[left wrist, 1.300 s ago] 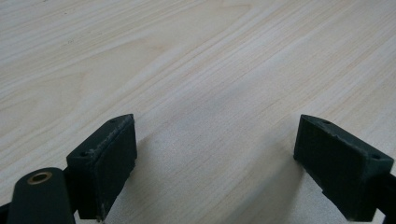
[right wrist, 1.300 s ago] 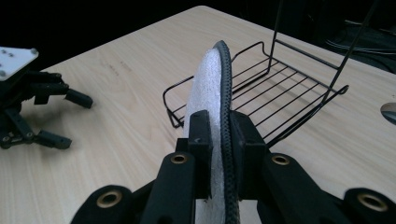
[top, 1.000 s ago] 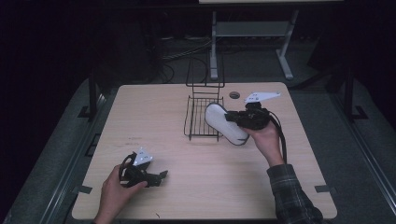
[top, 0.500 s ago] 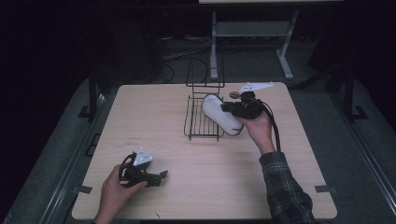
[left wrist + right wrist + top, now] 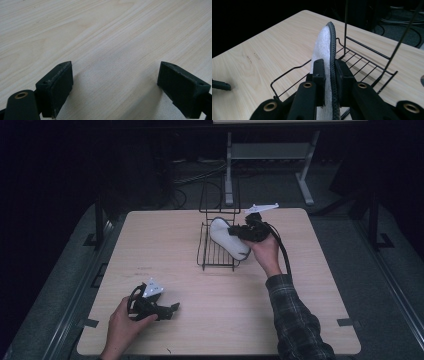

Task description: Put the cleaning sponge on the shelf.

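Desk [image 5: 165, 245]: pale wood-grain top, rounded corners; its left half and near middle are bare, open surface.
Rack [image 5: 216, 251]: one black wire rack, thin rods, flat grid base with an upright back frame; stands near the far edge, just right of centre.
Slipper [image 5: 227, 237]: one white, fuzzy-faced piece with a dark ribbed rim, apparently a slipper; held on edge over the rack's base, right side.
Right gripper [image 5: 239, 231]: jaws pinched together on the slipper [image 5: 327, 65], one pad on the white face, one against the dark rim; hand beside the rack's right side.
Left gripper [image 5: 169, 311]: near the desk's near-left corner, low over bare wood; jaws spread wide, nothing between them [image 5: 113, 85].
Count: two grippers, one rack, one slipper.
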